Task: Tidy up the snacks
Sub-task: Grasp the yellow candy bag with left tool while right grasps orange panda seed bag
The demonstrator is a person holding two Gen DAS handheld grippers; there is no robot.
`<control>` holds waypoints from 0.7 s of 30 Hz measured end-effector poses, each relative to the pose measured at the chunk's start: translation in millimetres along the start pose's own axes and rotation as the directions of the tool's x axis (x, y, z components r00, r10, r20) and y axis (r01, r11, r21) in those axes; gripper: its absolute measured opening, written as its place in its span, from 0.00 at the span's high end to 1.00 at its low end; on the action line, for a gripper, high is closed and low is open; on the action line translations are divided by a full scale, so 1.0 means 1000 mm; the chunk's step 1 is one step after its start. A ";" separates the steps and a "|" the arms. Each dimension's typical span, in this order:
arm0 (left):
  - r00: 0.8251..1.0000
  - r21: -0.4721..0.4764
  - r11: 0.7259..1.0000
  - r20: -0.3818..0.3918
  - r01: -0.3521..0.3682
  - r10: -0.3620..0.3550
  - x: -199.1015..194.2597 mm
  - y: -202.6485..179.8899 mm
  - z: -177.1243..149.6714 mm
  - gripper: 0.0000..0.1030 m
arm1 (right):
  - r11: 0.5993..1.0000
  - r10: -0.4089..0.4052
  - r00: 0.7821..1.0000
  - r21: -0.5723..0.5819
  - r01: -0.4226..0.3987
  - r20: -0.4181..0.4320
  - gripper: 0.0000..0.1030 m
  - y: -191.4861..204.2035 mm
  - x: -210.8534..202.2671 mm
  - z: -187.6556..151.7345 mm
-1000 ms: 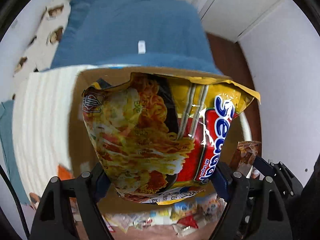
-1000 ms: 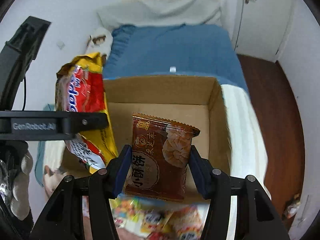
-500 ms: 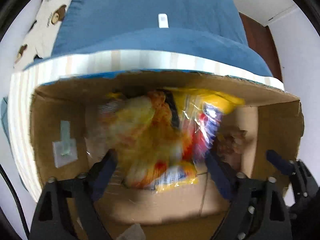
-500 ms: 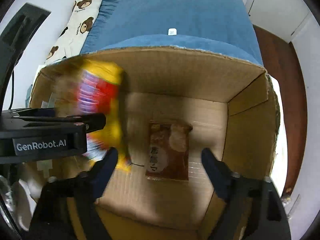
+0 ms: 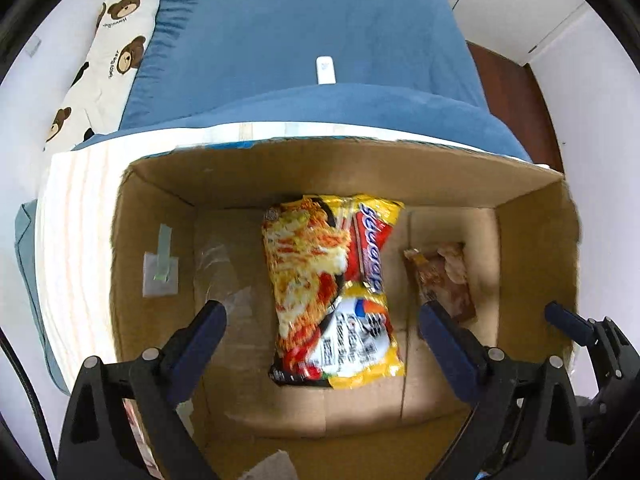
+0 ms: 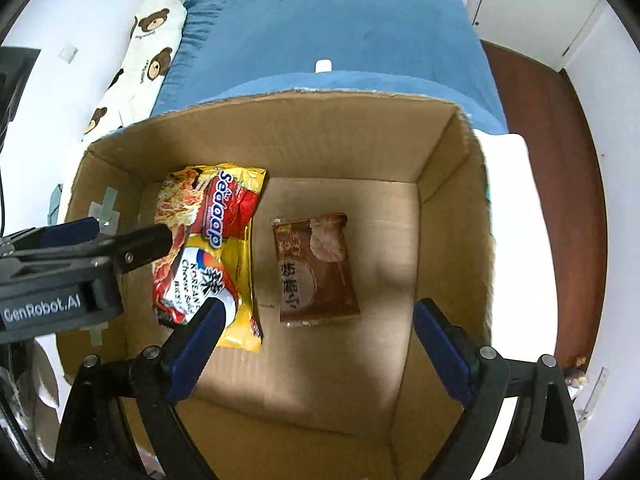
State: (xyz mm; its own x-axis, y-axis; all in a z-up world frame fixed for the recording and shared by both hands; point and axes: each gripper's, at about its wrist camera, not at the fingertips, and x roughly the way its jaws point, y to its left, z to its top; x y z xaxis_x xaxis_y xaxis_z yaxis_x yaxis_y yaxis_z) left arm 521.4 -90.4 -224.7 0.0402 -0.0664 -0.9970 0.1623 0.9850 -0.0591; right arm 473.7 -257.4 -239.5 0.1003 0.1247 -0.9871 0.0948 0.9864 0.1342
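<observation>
A yellow and red noodle packet (image 5: 332, 296) lies on the floor of an open cardboard box (image 5: 320, 168); it also shows in the right wrist view (image 6: 208, 252). A brown pastry packet (image 6: 314, 268) lies to its right in the box (image 6: 452, 216), seen too in the left wrist view (image 5: 440, 280). My left gripper (image 5: 322, 320) is open and empty above the noodle packet. My right gripper (image 6: 314, 316) is open and empty above the brown packet. The left gripper's body (image 6: 60, 276) shows at the left of the right wrist view.
The box stands on a striped white cloth (image 5: 76, 216) at the foot of a bed with a blue cover (image 5: 304, 28). A bear-print pillow (image 5: 108, 52) lies at the left. A small white object (image 5: 326, 70) rests on the cover. Brown floor (image 6: 540, 120) runs along the right.
Both grippers moved over the box, opened and let go. The noodle packet and the brown packet dropped and now lie on the box floor.
</observation>
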 end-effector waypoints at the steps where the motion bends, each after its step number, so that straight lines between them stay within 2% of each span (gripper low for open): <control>1: 1.000 0.001 1.000 0.010 0.001 -0.001 -0.007 -0.001 -0.004 0.04 | 1.000 -0.001 1.000 0.004 0.001 0.009 0.06 0.000 -0.007 -0.004; 8: 0.991 0.025 1.000 0.135 0.003 -0.007 -0.073 -0.005 -0.046 0.03 | 1.000 0.011 0.992 0.018 -0.014 0.126 0.04 0.012 -0.075 -0.041; 13: 0.970 0.058 0.998 0.242 0.017 -0.030 -0.124 -0.004 -0.095 0.03 | 1.000 0.024 0.978 0.009 -0.027 0.207 0.03 0.021 -0.121 -0.082; 17: 0.957 0.103 0.995 0.288 -0.009 -0.021 -0.138 -0.001 -0.143 0.03 | 1.000 0.019 0.968 0.005 -0.021 0.250 0.02 0.026 -0.146 -0.132; 21: 0.957 0.178 0.979 0.285 -0.102 0.048 -0.117 0.004 -0.198 0.03 | 0.999 0.018 0.973 0.023 -0.024 0.228 0.02 0.022 -0.139 -0.185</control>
State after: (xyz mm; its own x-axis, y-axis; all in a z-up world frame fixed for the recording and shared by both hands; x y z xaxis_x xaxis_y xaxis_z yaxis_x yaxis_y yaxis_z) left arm 322.4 -46.9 -118.8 0.3274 -0.0618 -0.9429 0.3301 0.9425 0.0528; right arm 278.4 -233.1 -115.7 0.3256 0.1144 -0.9386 0.1148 0.9805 0.1594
